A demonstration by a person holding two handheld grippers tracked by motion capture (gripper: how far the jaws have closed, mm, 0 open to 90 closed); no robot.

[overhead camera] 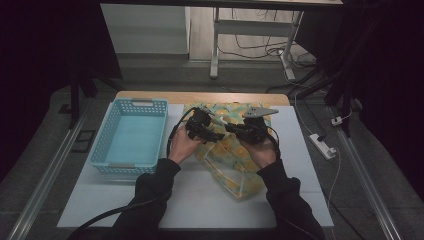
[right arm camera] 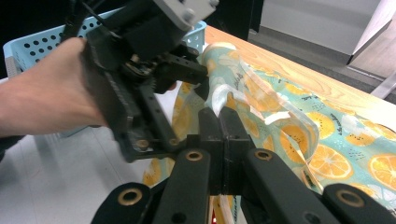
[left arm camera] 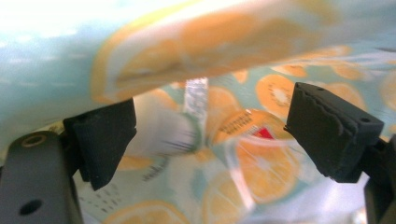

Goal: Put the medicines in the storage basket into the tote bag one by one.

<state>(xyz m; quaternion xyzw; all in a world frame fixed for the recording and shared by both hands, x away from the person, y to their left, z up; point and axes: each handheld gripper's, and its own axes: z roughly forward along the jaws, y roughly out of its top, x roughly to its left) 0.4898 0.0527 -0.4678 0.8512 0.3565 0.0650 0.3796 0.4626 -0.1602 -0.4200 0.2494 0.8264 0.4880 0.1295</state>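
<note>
Orange-slice patterned cloth lay across the middle of the white table top, partly lifted between my two grippers. To its left stood a light blue perforated basket, close to the cloth's edge but apart from it, with nothing I could see inside. Behind the table sat the legs of another desk and a tangle of cables on the floor, and a white power strip lay on the floor to the right.

Its long axis ran from the far edge of the table, near the wood strip, toward me and a little to the right; the near end sagged onto the table in a loose, see-through fold.

My right gripper had its two jaws pressed together on a raised fold of the cloth, which stood up just above the jaw tips in the right gripper view. My left gripper, held in my left hand, sat just beside the right one over the cloth's upper part. In the left gripper view its jaws stood wide apart, with cloth bulging above them and spread behind the gap, blurred; neither pad clearly touched it.
</note>
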